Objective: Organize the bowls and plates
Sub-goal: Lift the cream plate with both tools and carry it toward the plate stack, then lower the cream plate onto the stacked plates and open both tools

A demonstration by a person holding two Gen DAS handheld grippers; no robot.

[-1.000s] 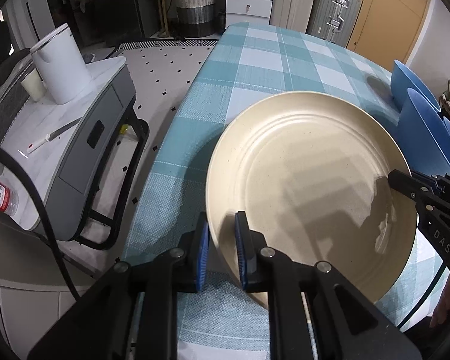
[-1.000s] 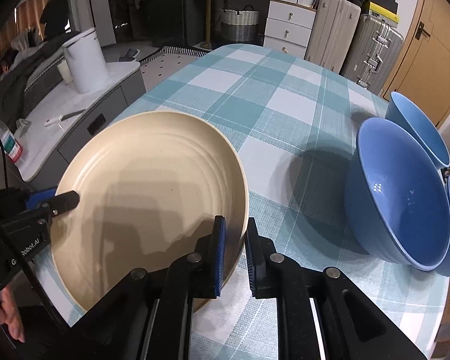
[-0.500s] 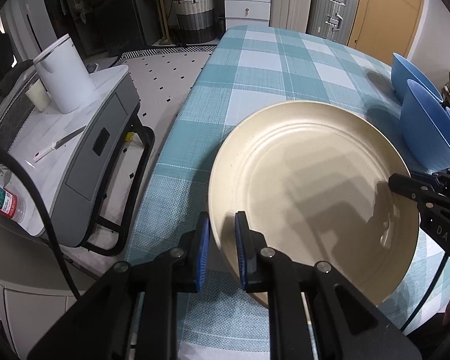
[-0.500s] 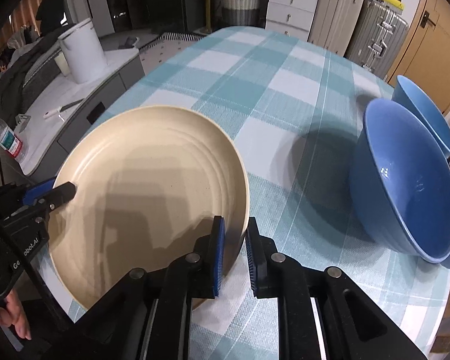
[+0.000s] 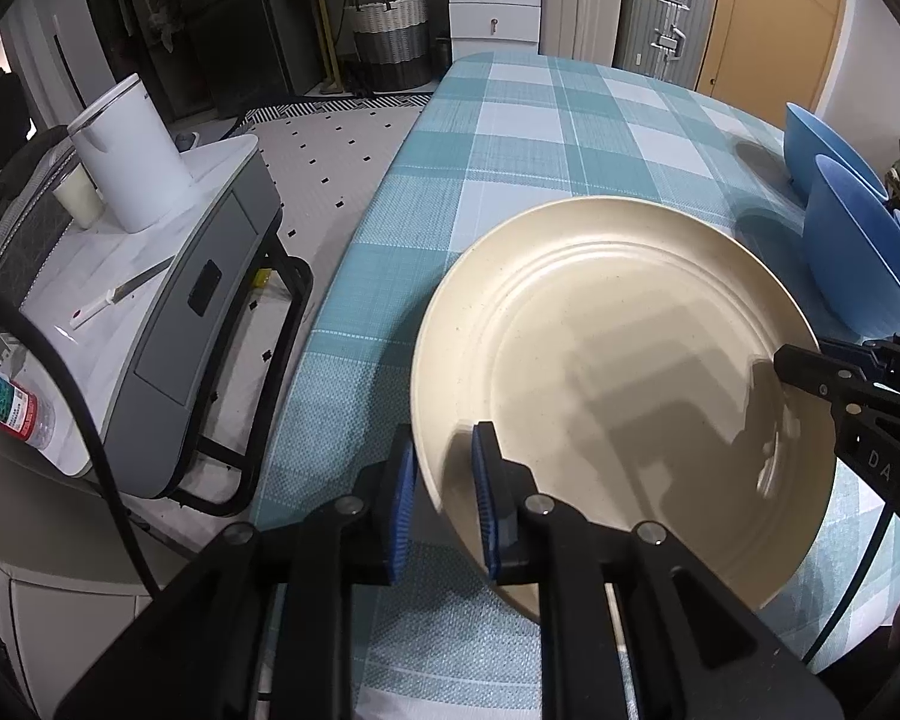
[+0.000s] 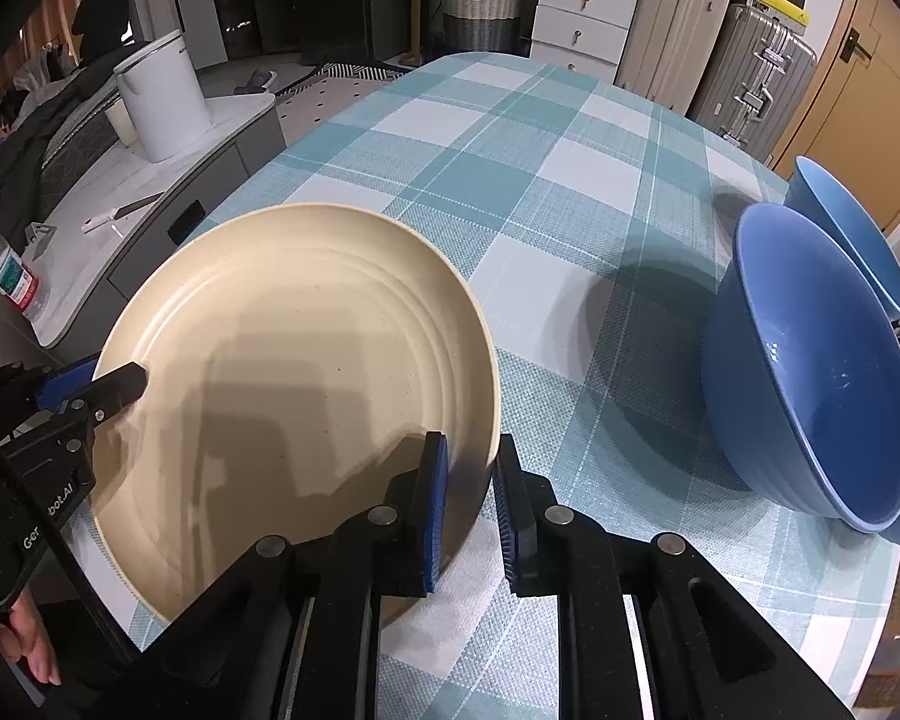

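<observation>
Left gripper (image 5: 444, 498) and right gripper (image 6: 471, 498), fingers nearly closed, each pinch opposite rims of the cream plate (image 5: 624, 396); blue bowls (image 6: 810, 360) at 3 o'clock.

Light falls from above, even and fairly bright over the checked tablecloth (image 6: 570, 192), dimmer toward the dark cabinets at the upper left of both frames. Blocky shadows of the rigs lie across the cream plate (image 5: 624, 372), sharpest at its lower middle, and a small glare streak shows near its right rim in the left wrist view. The blue bowl (image 6: 810, 360) throws a soft round shadow leftward onto the cloth and carries tiny highlights inside. Both pictures are sharp in the middle; straight lines bow hard toward the edges, and black vignette fills every corner, as fisheye lenses do
</observation>
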